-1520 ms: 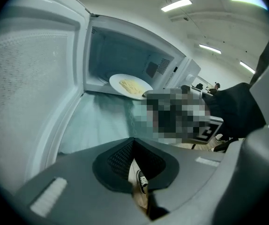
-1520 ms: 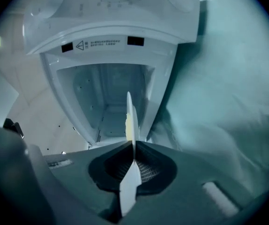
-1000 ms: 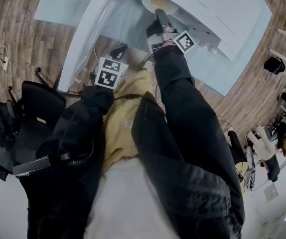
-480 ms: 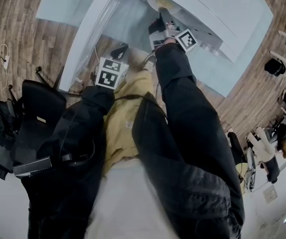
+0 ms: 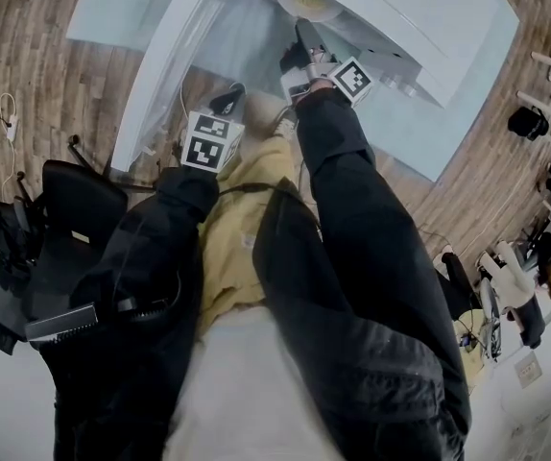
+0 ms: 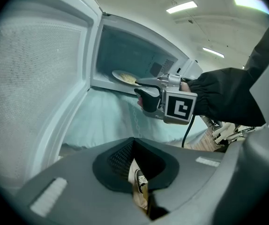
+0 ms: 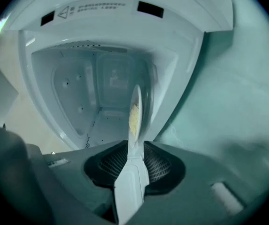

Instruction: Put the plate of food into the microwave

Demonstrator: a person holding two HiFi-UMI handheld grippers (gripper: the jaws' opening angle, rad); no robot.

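The white microwave [image 5: 391, 17] stands with its door [image 6: 31, 78] swung open to the left. A pale plate [image 6: 123, 77] with yellowish food [image 7: 133, 118] sits level in the cavity mouth [image 7: 78, 93]. It also shows from above, the plate [image 5: 304, 3] lying just inside. My right gripper [image 6: 137, 82] reaches to its near rim. In the right gripper view the plate [image 7: 135, 102] appears edge-on between the pads. The jaws have just been opening, so my right gripper [image 7: 133, 163] is open and no longer presses on the rim. My left gripper [image 5: 227, 97] hangs lower, in front of the door, narrowly open and empty [image 6: 137, 170].
A pale cloth [image 6: 106, 116] covers the surface under the microwave. A black office chair [image 5: 64, 229] stands on the wooden floor [image 5: 55, 84] to my left. My shoe [image 6: 141, 182] shows below the left gripper.
Hardly anything differs in the head view. The right gripper stays at the plate's rim in the microwave mouth. The left arm has kept still.
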